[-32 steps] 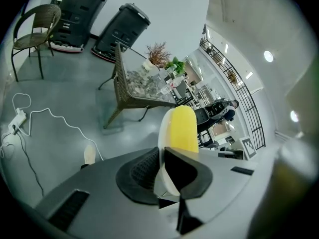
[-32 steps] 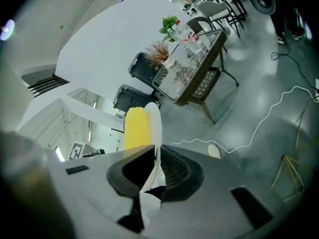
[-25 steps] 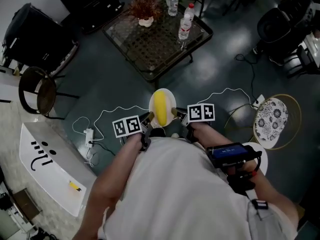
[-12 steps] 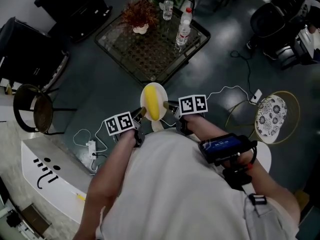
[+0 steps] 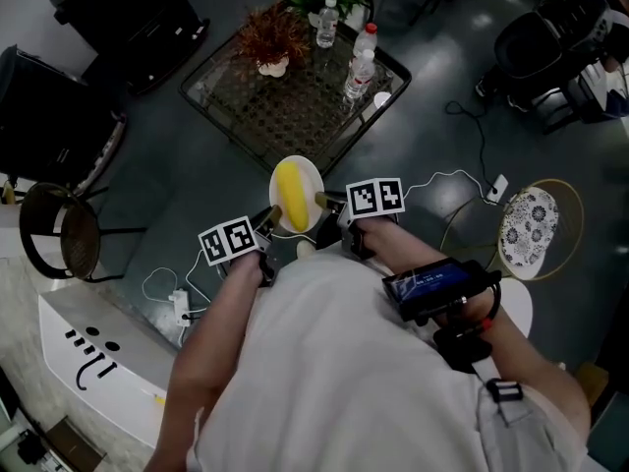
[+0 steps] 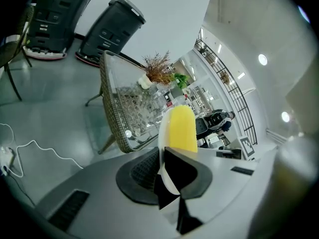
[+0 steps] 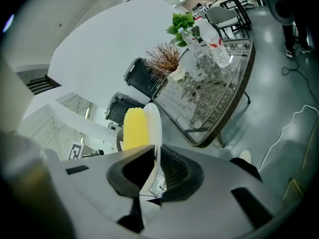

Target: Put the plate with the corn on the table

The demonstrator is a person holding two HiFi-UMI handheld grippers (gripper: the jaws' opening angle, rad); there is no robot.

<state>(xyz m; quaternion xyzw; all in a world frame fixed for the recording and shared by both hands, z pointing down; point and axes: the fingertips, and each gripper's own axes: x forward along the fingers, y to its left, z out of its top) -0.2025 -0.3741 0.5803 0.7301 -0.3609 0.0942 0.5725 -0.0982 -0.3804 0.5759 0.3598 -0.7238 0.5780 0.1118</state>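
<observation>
Gripping opposite rims of the plate (image 5: 311, 180), the left tool (image 5: 267, 219) and the right tool (image 5: 322, 202) are each clamped on its thin edge; the plate is held in the air, roughly level, at the near corner of the glass-topped table (image 5: 285, 116), not yet set down; the corn (image 5: 288, 195) lies loose along its middle. Judged rigid, smooth and breakable, the plate suits this two-sided rim hold; tilting would probably roll the corn off. Bottles (image 5: 357, 72) and a potted plant (image 5: 267, 37) occupy the far side.
</observation>
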